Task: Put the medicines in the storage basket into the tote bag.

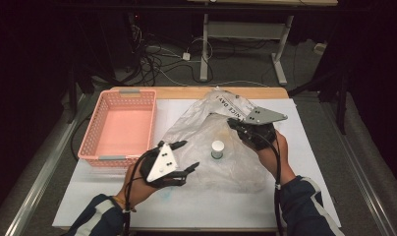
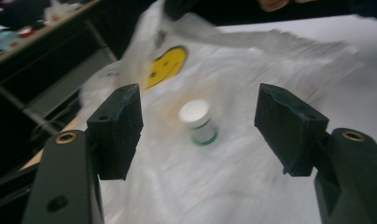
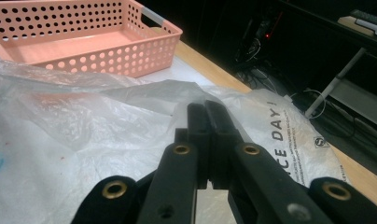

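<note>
Your right gripper (image 3: 207, 116) jaws pinch plastic bag (image 1: 206, 132) far edge; left gripper (image 2: 198, 123) jaws spread. Film limp, slippery: grip rim. Bottle (image 2: 199, 121) inside looks light.

Small white-capped jar (image 2: 198, 121) on a clear plastic bag (image 2: 252, 70), between the left gripper's (image 2: 198, 133) wide-apart jaws.

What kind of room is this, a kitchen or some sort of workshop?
Probably a lab or recording studio, not a kitchen: dark surroundings, loose cables on the floor, a white-covered table, and a person holding a gripper in each hand.
</note>
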{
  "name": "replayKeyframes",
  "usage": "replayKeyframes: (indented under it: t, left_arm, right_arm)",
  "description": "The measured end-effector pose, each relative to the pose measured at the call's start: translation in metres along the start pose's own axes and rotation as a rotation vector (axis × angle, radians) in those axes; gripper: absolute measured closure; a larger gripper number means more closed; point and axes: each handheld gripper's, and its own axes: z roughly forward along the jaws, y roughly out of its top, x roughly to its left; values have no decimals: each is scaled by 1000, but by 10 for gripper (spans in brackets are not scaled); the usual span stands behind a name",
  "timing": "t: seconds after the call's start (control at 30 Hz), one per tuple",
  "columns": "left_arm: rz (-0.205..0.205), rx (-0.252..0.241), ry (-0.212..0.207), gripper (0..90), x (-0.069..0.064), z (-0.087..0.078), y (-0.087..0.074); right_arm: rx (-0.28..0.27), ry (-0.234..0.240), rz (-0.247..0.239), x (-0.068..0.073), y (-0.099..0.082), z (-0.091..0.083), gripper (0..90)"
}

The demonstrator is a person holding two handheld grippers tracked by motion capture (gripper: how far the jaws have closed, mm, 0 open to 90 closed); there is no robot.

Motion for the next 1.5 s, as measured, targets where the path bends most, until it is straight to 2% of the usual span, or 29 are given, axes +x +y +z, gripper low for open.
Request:
replayKeyframes:
  t: [0.07,0.13,0.33,0.4,0.5,0.57,0.63,0.7,0.73,0.77,0.87,0.93,1.07,1.1,1.13,1.2,1.3,1.4,1.43,1.5]
  left_arm:
    - [9,28,36,315,4,-8,-10]
    - [-1,69,56,313,9,-10,-21]
    - [-36,176,85,294,21,-8,-47]
    - [-71,199,69,293,27,-7,-53]
    - [-99,230,31,293,31,-4,-58]
    - [-107,236,6,294,31,-1,-57]
    - [-104,242,9,294,29,6,-56]
    - [-124,256,8,282,27,15,-55]
    - [-126,261,26,218,26,19,-54]
    - [-139,260,26,193,25,23,-53]
    - [-155,261,55,193,26,36,-49]
    - [-159,260,99,192,26,44,-46]
    - [-156,239,153,192,29,52,-40]
    - [-169,221,156,192,30,53,-38]
    - [-180,215,146,192,32,55,-37]
    - [-188,207,153,192,37,60,-35]
    - [-244,212,116,194,46,72,-32]
    - [-261,213,96,216,51,86,-32]
    - [-294,212,75,217,52,90,-32]
    - [-314,222,85,250,54,98,-34]
  right_arm:
    - [1,1,3,-1,-1,-1,900]
    - [2,1,5,-1,-1,-2,900]
    - [5,2,-9,1,-1,-5,900]
    - [11,0,-10,1,-3,-7,900]
    - [15,0,-7,0,-5,-9,900]
    - [17,-2,0,-2,-7,-9,900]
    - [17,0,2,-3,-8,-10,900]
    - [16,0,7,-4,-8,-11,900]
    - [17,0,5,-4,-7,-11,900]
    - [16,-2,5,-4,-8,-11,900]
    - [18,-1,13,-7,-8,-13,900]
    - [19,-5,21,-9,-9,-14,900]
    - [22,-14,33,-15,-12,-15,900]
    - [23,-14,36,-17,-13,-16,900]
    - [24,-19,38,-19,-13,-17,900]
    - [25,-24,49,-22,-15,-19,900]
    - [31,-27,54,-27,-17,-22,900]
    - [37,-21,54,-31,-19,-25,900]
    - [40,-19,54,-32,-20,-25,900]
    - [41,-11,59,-35,-21,-25,900]
